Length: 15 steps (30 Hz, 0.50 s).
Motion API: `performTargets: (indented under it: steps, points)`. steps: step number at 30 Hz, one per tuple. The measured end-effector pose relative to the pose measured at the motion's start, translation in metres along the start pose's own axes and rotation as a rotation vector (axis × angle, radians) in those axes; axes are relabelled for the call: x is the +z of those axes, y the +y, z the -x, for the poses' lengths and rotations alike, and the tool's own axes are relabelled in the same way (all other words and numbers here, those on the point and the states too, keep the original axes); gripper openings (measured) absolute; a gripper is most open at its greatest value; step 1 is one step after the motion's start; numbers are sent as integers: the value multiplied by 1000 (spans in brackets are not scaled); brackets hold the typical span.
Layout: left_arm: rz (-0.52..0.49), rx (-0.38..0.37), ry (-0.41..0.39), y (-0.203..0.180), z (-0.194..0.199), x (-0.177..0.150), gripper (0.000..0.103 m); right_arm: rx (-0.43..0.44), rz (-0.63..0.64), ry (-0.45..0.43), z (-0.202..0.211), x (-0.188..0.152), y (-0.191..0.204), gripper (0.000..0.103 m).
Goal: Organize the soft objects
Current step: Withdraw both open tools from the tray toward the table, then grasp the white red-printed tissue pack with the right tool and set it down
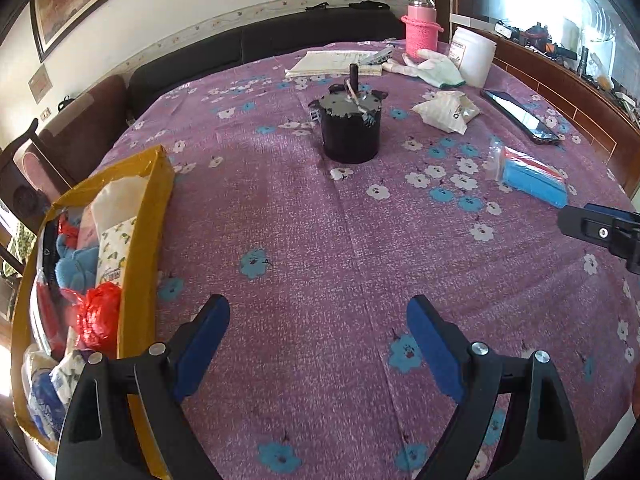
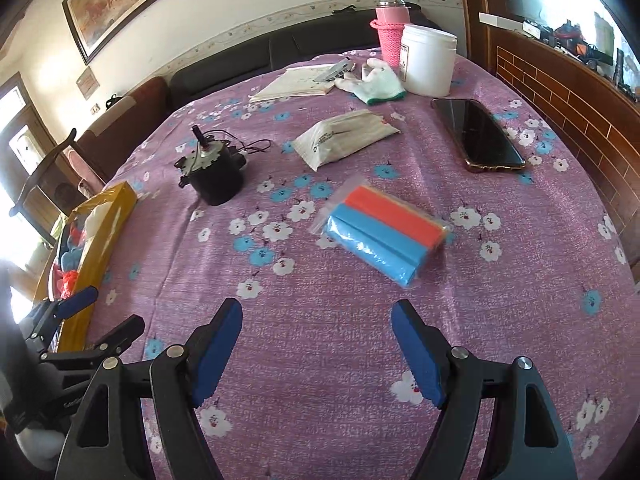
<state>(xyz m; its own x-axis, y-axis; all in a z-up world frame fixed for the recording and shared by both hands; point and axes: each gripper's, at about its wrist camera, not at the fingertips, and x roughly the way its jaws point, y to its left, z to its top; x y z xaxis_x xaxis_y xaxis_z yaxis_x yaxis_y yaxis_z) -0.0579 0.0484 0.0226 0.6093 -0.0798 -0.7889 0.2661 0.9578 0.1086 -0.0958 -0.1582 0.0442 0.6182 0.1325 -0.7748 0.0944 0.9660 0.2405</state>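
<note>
A yellow box (image 1: 150, 216) at the table's left edge holds soft items: a red bag, blue plush and patterned packs. It also shows in the right wrist view (image 2: 106, 208). A bagged pack of blue and orange sponges (image 2: 386, 234) lies just beyond my open, empty right gripper (image 2: 316, 316); it also shows in the left wrist view (image 1: 532, 178). A white tissue pack (image 2: 344, 138) and white gloves (image 2: 374, 80) lie farther back. My left gripper (image 1: 318, 312) is open and empty beside the box.
A black motor (image 1: 350, 124) stands mid-table on the purple floral cloth (image 1: 304, 240). A phone (image 2: 478, 134), white jar (image 2: 428, 60), pink bottle (image 2: 390, 36) and papers (image 2: 298, 80) sit at the far side. A wooden ledge runs along the right.
</note>
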Motion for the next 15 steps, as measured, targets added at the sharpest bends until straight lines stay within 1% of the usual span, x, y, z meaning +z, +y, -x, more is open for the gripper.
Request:
performTargets:
  steps: [2,4,6,7,8,9,13,15]
  points:
    - [31,-14,23,6,-13,0,89,-8,4,7,-3,2,1,81]
    - [80,-59,80,15,-26,0,90,-16,8,13,-7,4,2,81]
    - [144,-110,71,27,-26,1,94,-25,10,21,-11,8,3,81]
    - [165,-134,68,31,-27,0,98,-28,11,24,-13,10,4,81]
    - [177,-161,61,34,-27,0,101,-33,11,25,-14,13,4,81]
    - [183,-181,58,35,-26,-1,102,-40,12,24,-16,17,4,81]
    - [195,-206,48,37,-25,-3,103,-79,8,18,-26,35,0,81]
    - [211,-227,39,40,-24,-4,103,-98,-17,27,-35,46,-7,81]
